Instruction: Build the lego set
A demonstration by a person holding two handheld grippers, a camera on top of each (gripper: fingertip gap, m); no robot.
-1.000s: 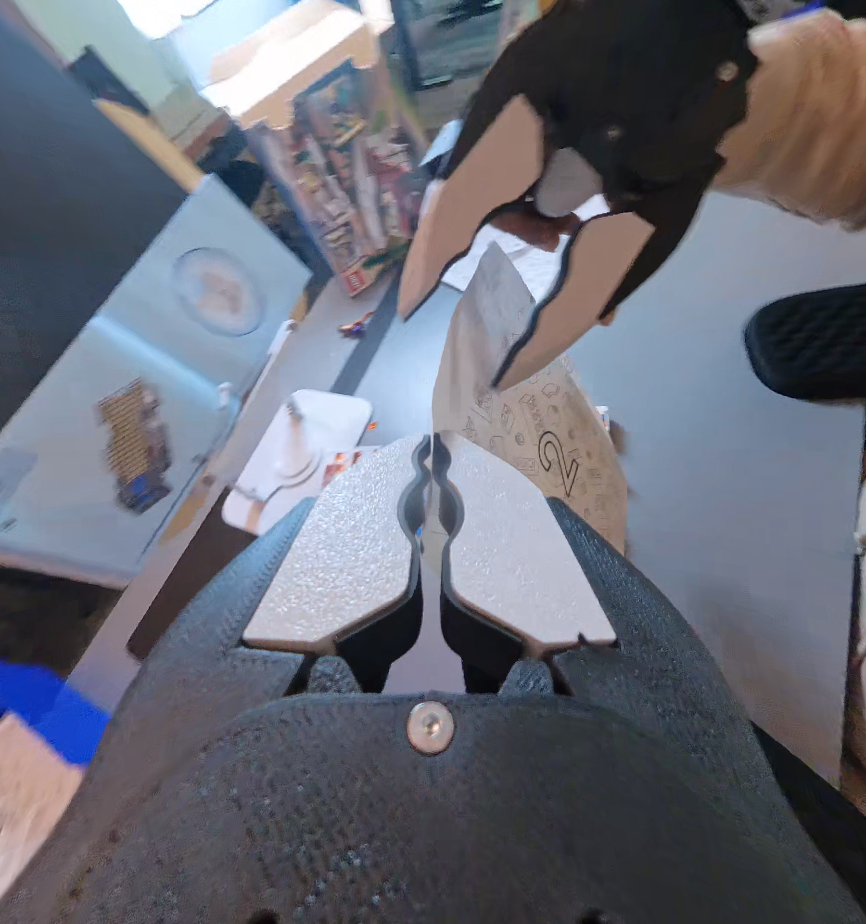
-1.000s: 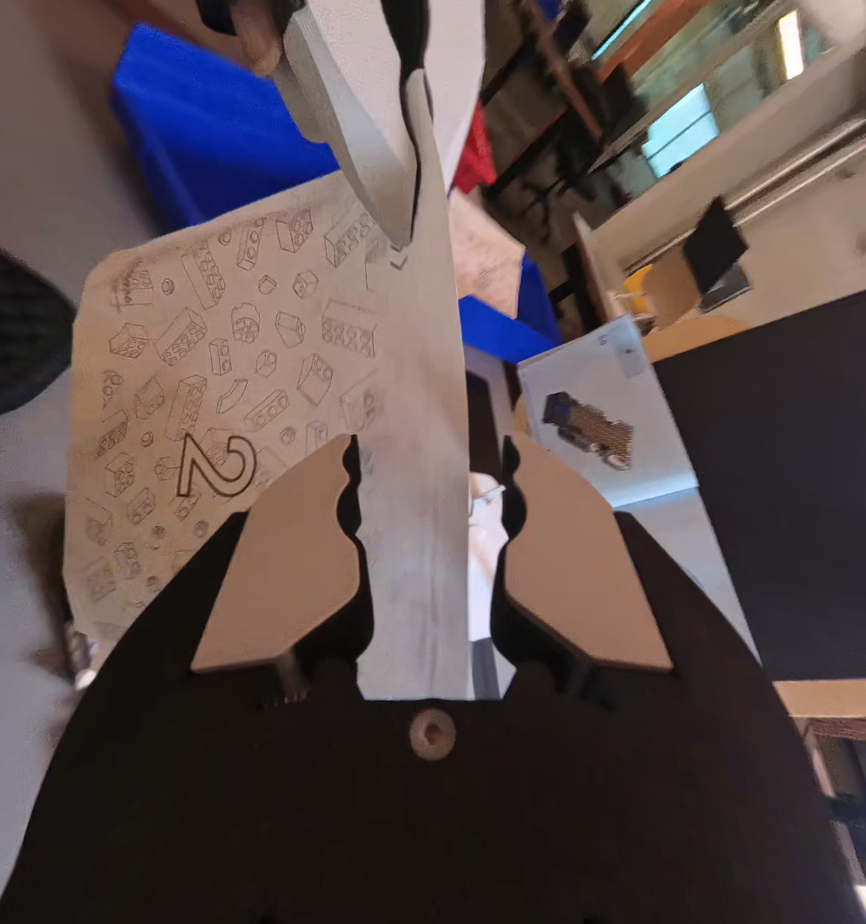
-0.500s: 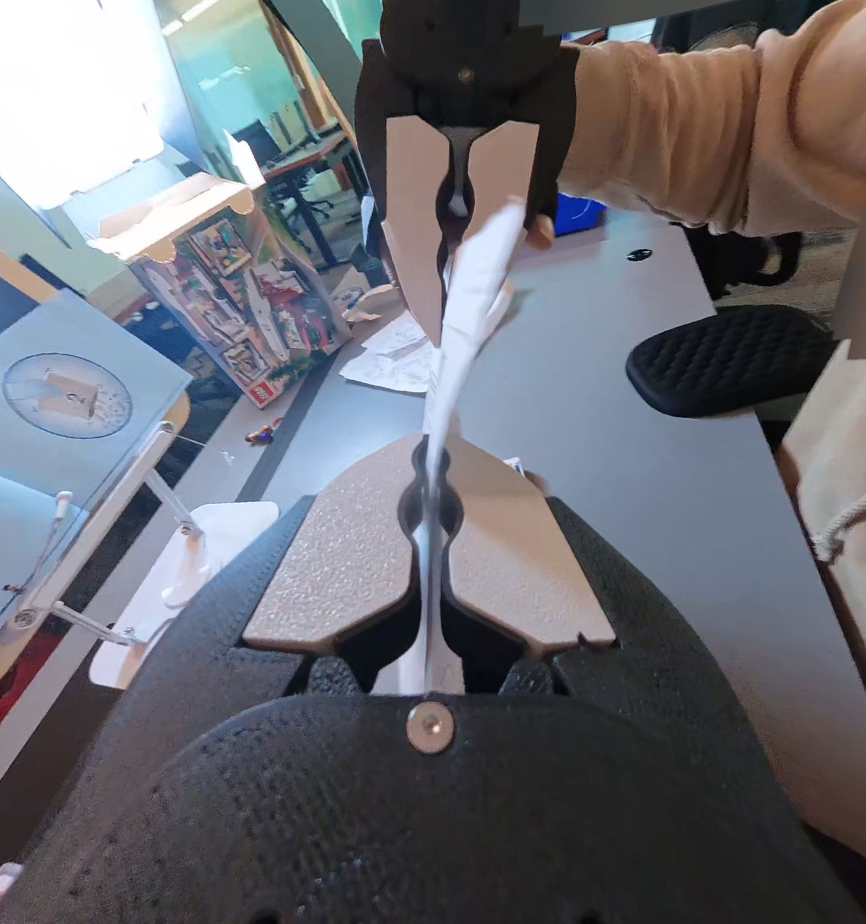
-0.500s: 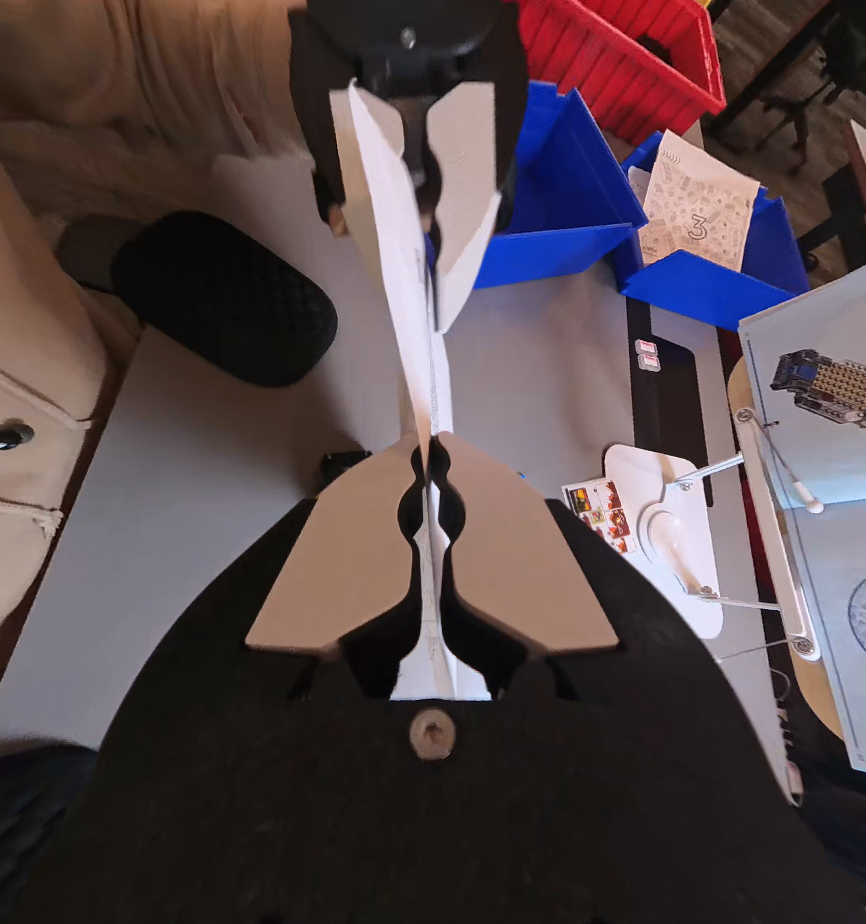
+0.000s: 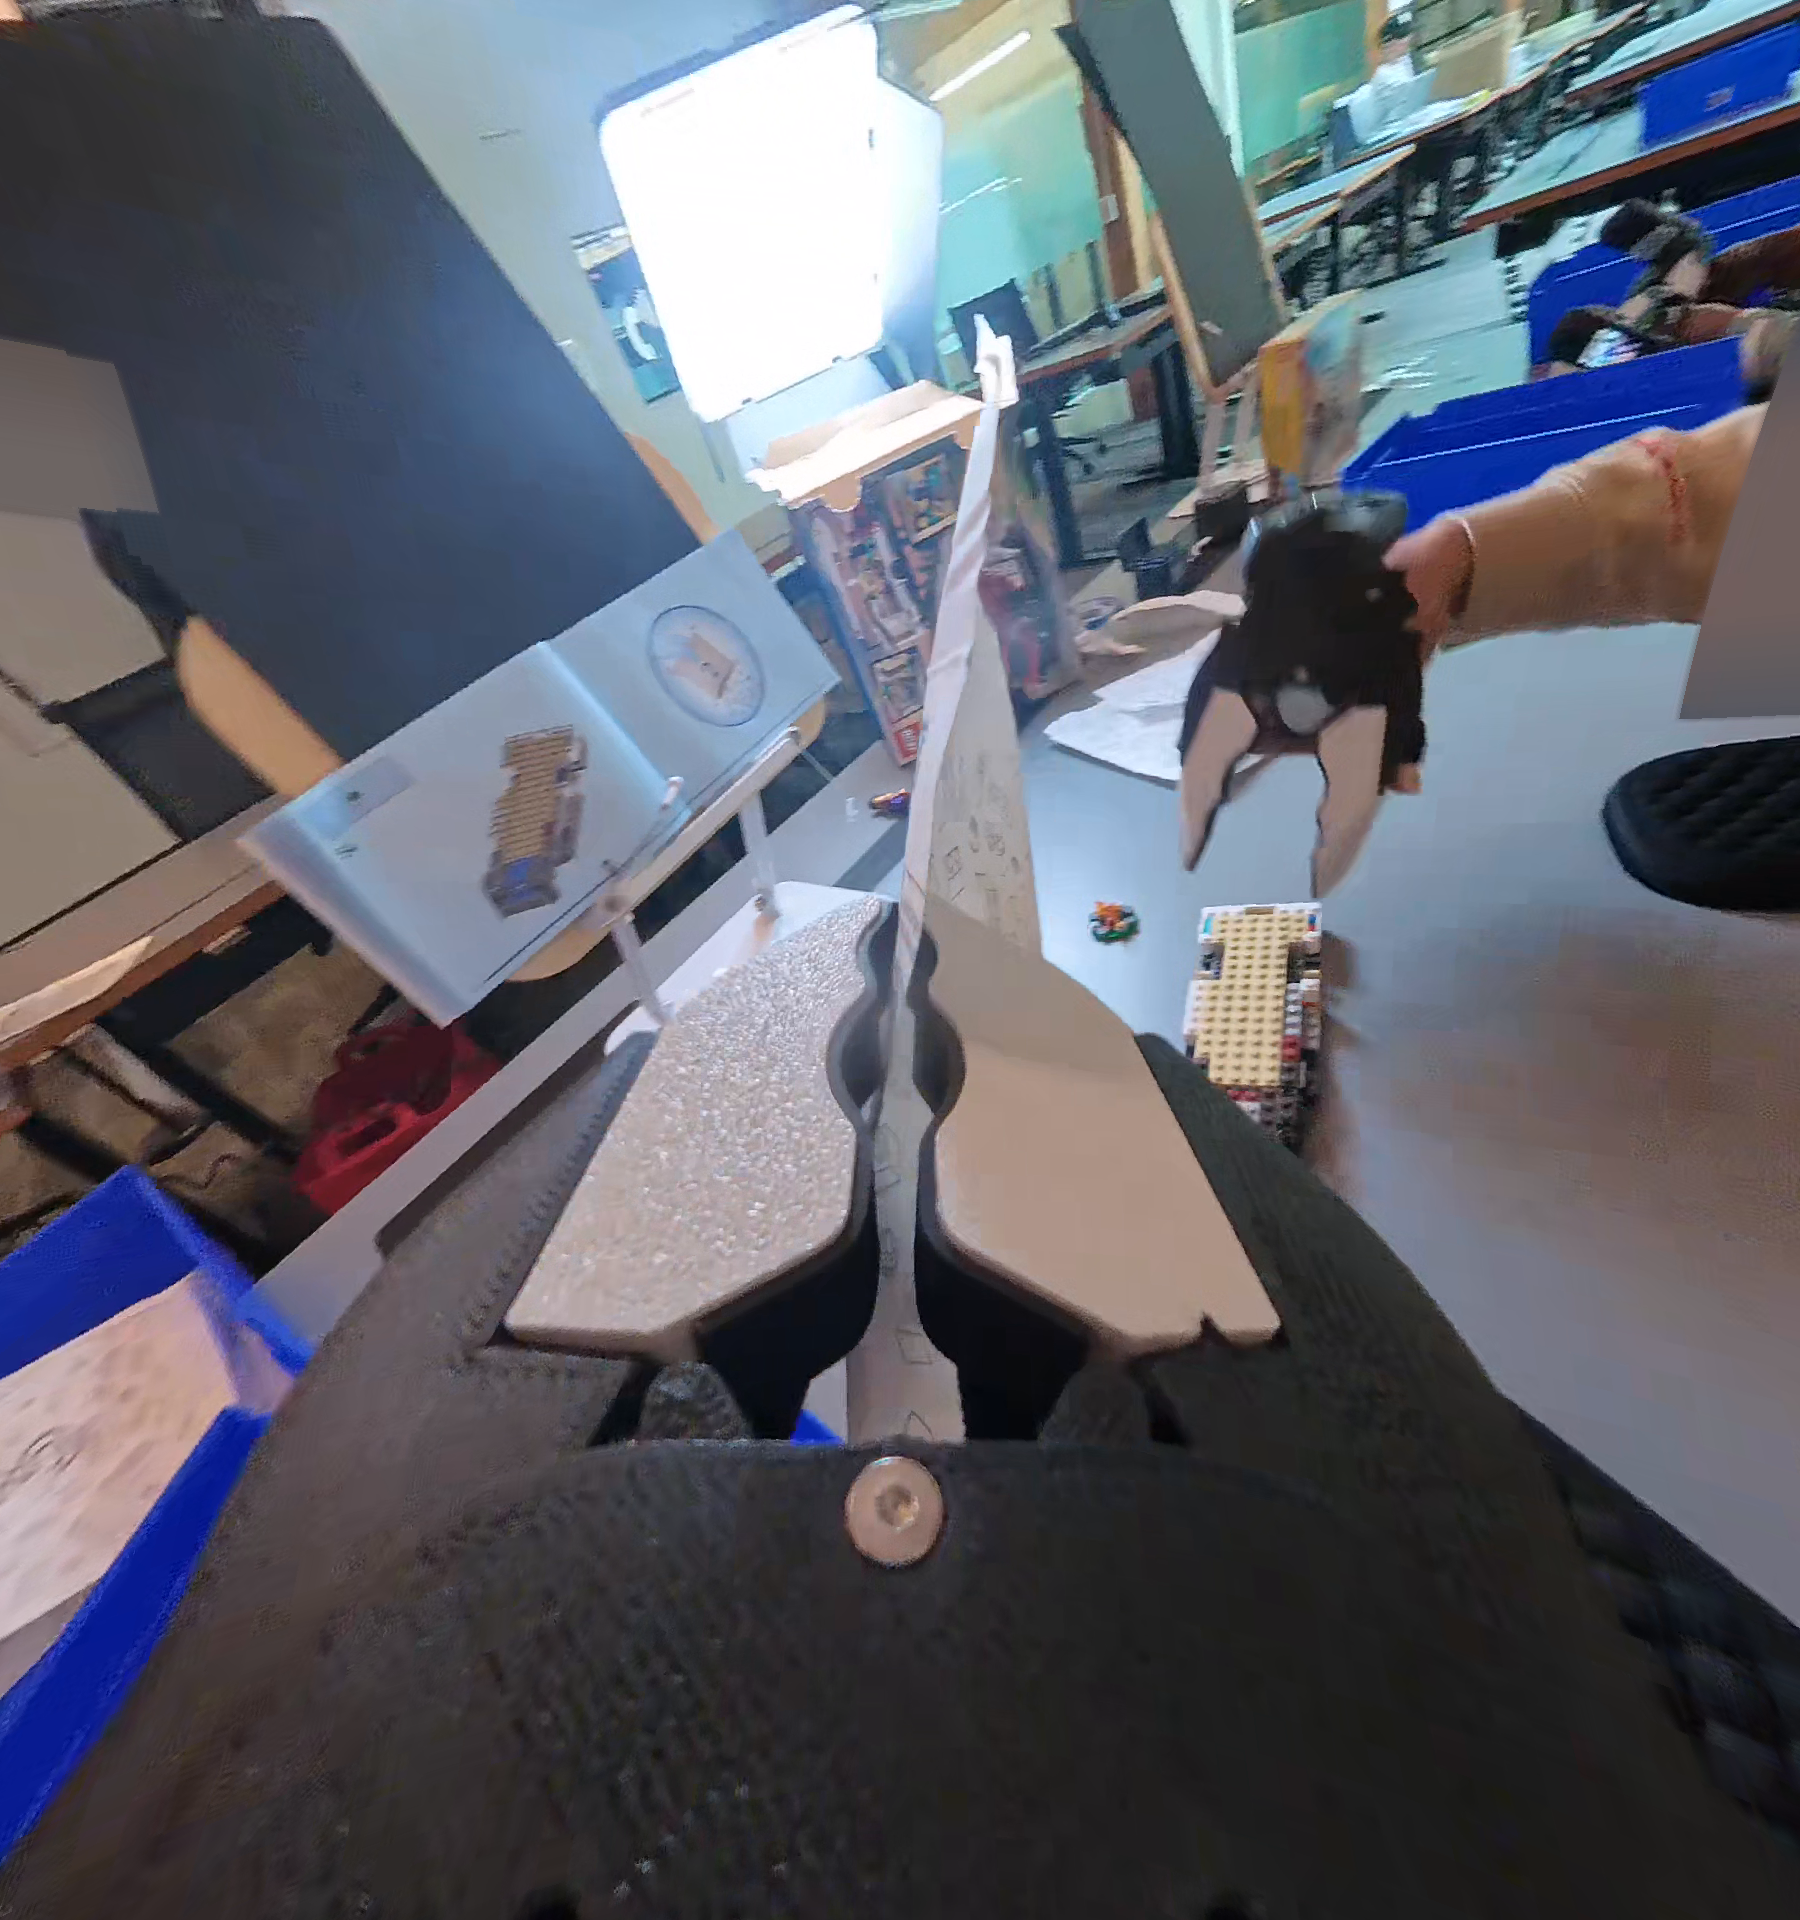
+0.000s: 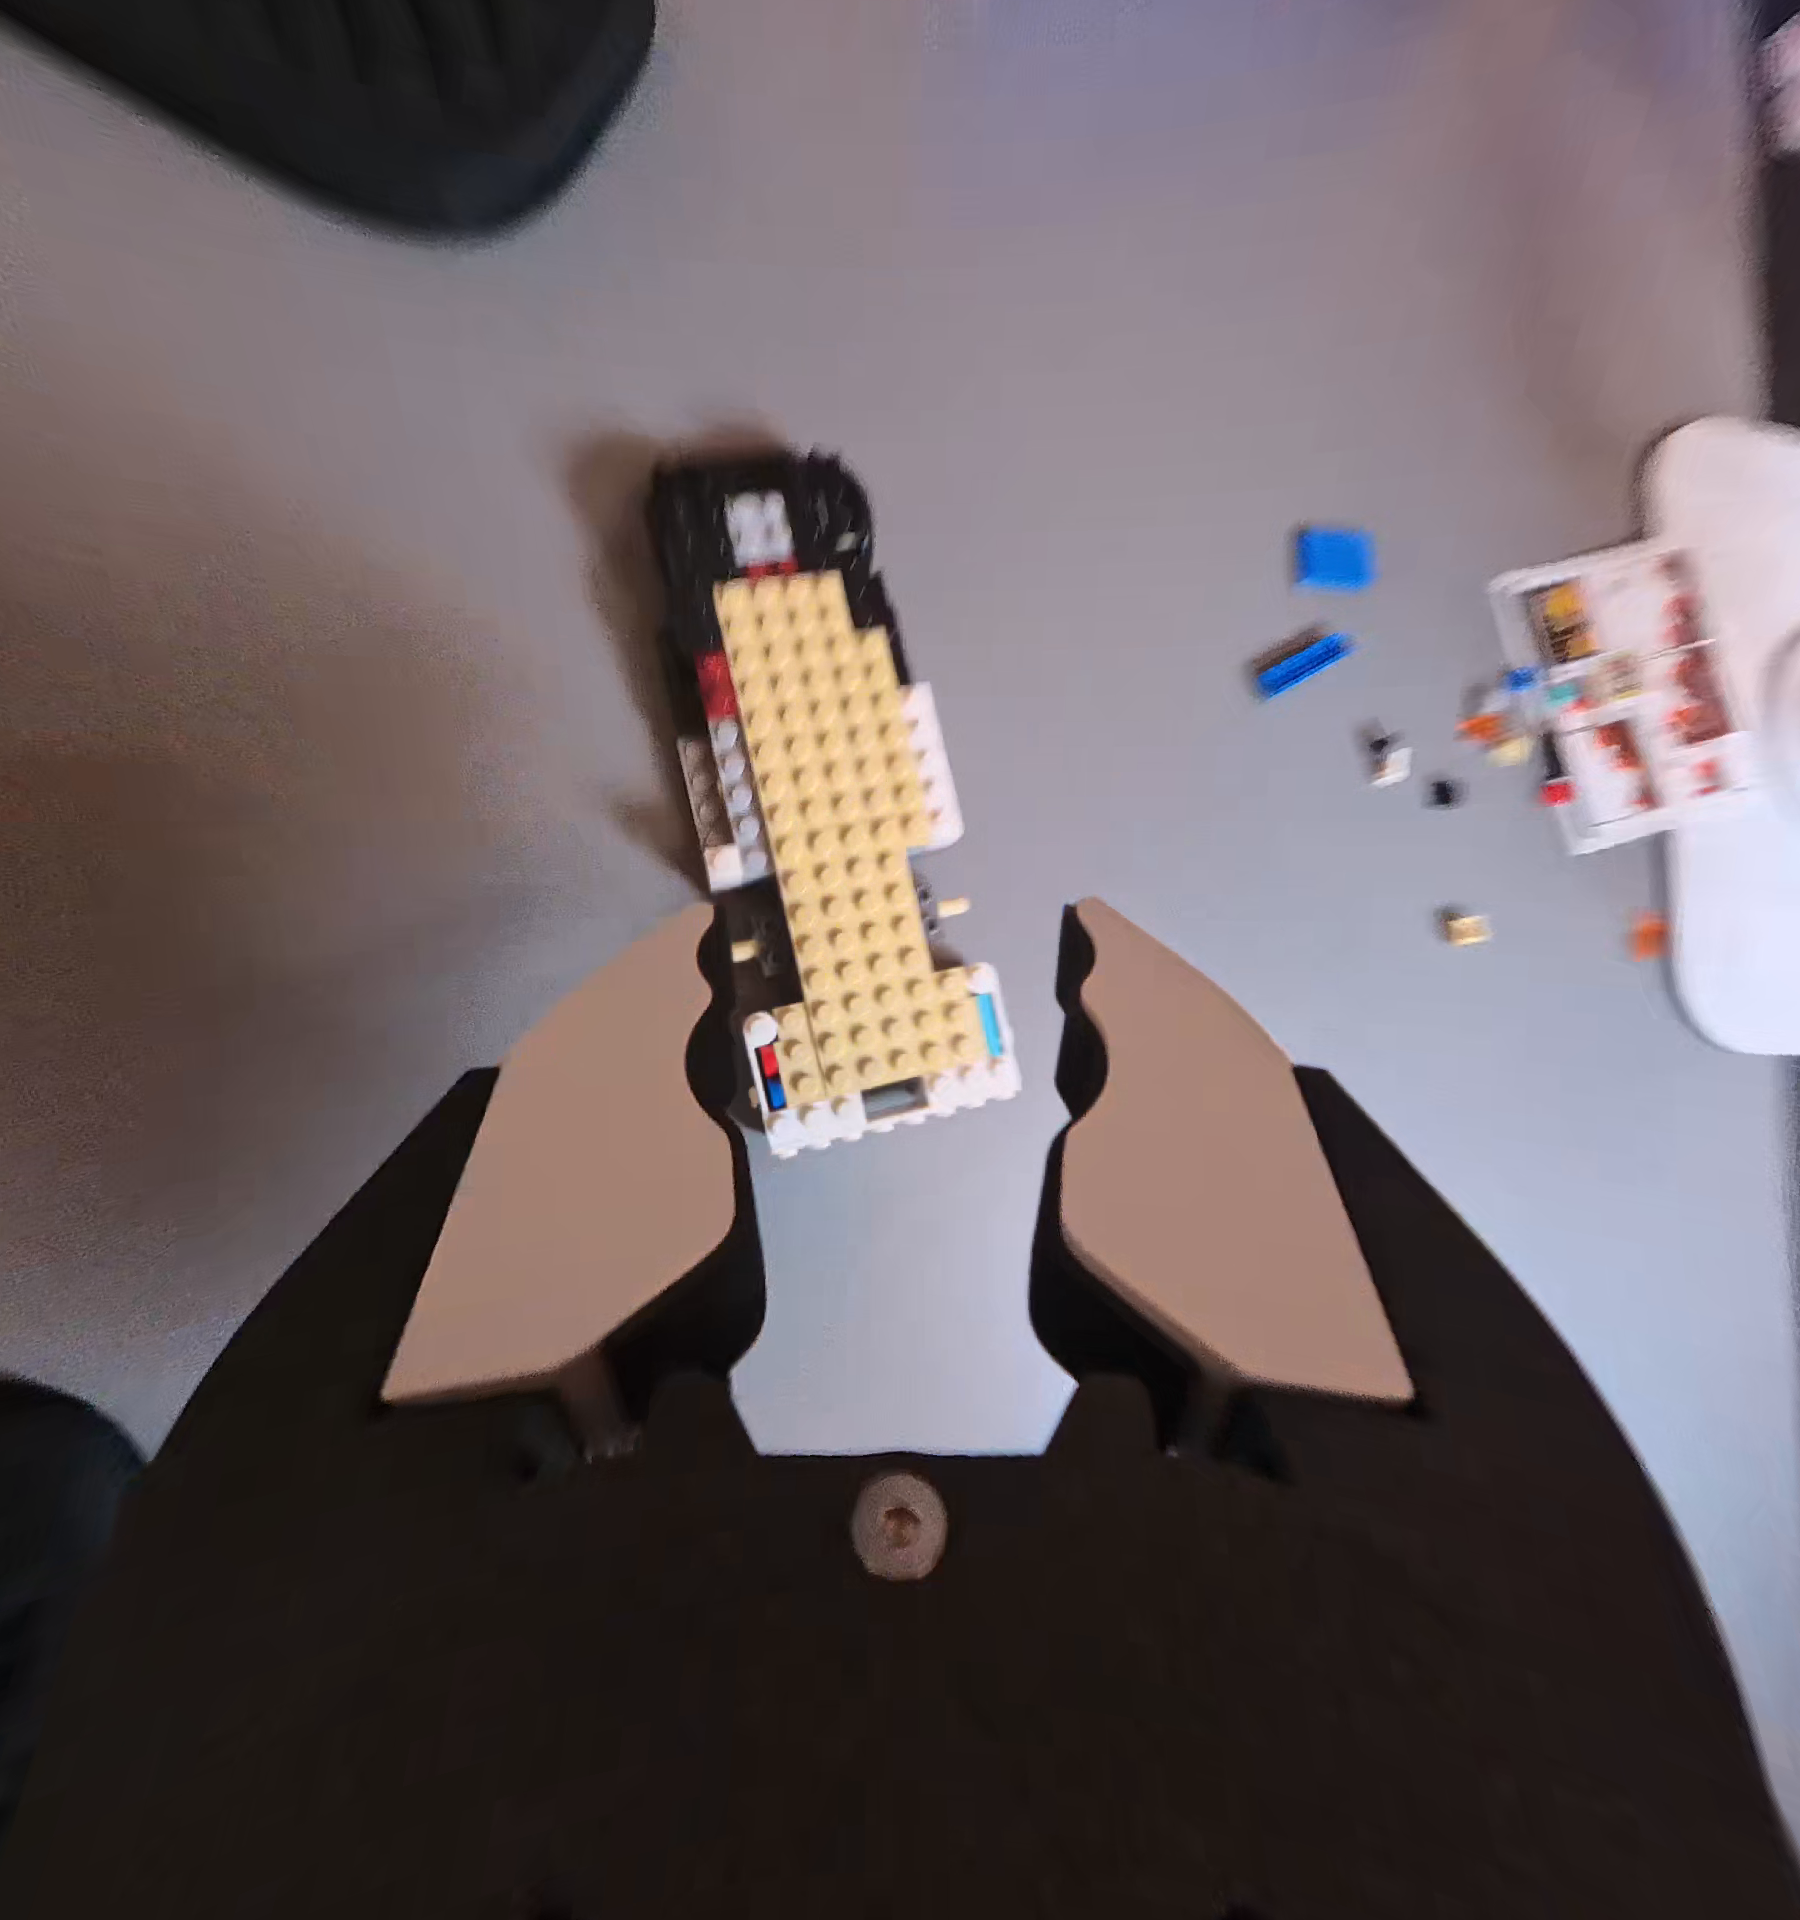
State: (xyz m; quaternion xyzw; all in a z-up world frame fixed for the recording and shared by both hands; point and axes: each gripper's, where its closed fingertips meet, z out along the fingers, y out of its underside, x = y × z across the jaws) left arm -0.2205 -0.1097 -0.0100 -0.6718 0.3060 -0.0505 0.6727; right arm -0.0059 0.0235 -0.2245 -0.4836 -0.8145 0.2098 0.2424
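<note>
My left gripper (image 5: 901, 935) is shut on a white paper bag (image 5: 963, 748) printed with brick drawings. The bag stands up edge-on from between the pads. My right gripper (image 6: 891, 914) is open and empty. It hovers over a long brick model (image 6: 823, 790) with a tan studded top, which lies on the grey table (image 6: 1239, 312). The model's near end shows between the fingertips, untouched. In the left wrist view the right gripper (image 5: 1260, 862) hangs just above the model (image 5: 1254, 997), held by a hand in a beige sleeve.
An open instruction booklet (image 5: 553, 790) leans on a stand at the left. A blue bin (image 5: 75, 1455) with paper is at lower left. Loose bricks (image 6: 1311, 613) and a sticker sheet (image 6: 1623, 707) lie to the right of the model. A black armrest (image 5: 1748, 821) is at the right. The tips of one gripper are about 35 cm away from the tips of the other.
Half a second ago both grippers were shut on the bag. The right one has let go, opened and moved down over the brick model. The left one still holds the bag.
</note>
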